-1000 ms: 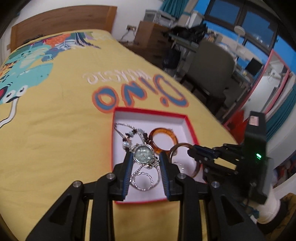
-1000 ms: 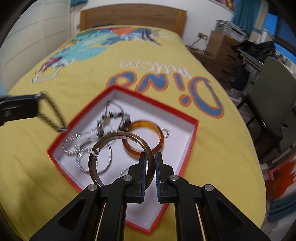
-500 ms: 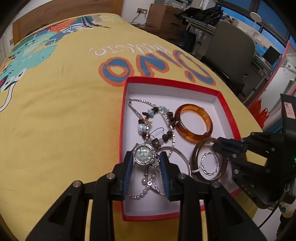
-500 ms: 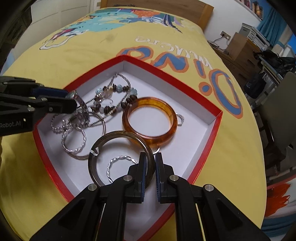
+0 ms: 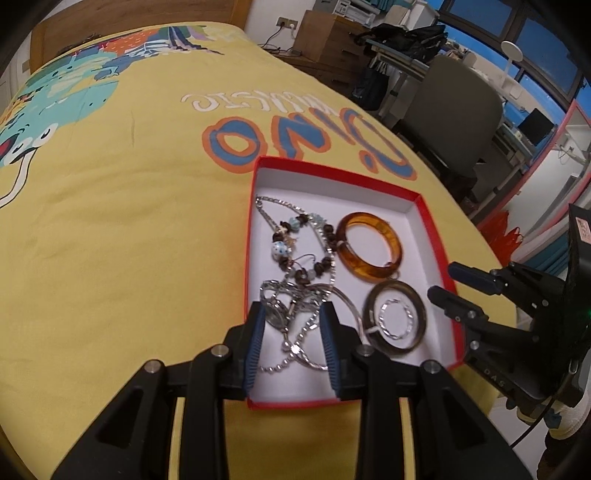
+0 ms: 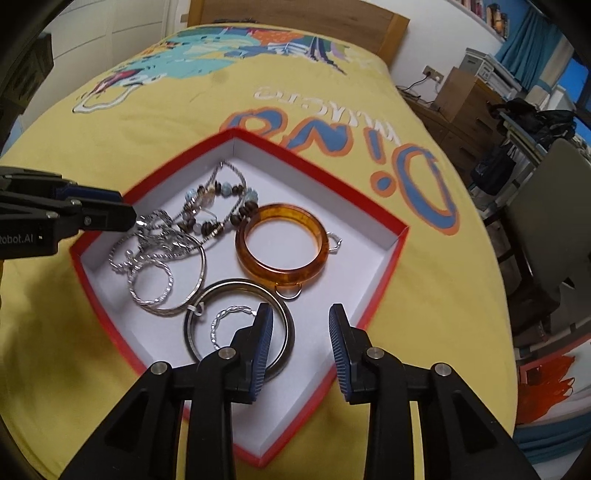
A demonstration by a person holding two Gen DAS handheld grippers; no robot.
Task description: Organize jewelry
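A red box with a white inside point(image 5: 424, 210) point(image 6: 391, 258) lies on the yellow bed cover and holds the jewelry. In it are an amber bangle point(image 5: 369, 245) point(image 6: 282, 247), a dark metal bangle point(image 5: 394, 319) point(image 6: 240, 326) around a small twisted silver ring point(image 6: 231, 321), a beaded necklace point(image 5: 295, 243) point(image 6: 221, 206), silver hoops point(image 6: 166, 280) and a silver watch point(image 5: 277, 314). My left gripper point(image 5: 291, 332) is open above the watch and chains. My right gripper point(image 6: 301, 332) is open over the dark bangle's edge, holding nothing.
The yellow dinosaur bed cover point(image 5: 110, 221) spreads around the box. A wooden headboard point(image 6: 295, 22) is at the far end. A grey office chair point(image 5: 454, 110), a desk and drawers stand beside the bed on the right.
Both grippers have opened. The right one let the dark bangle drop into the box. The left one let the watch go onto the chains in the box.
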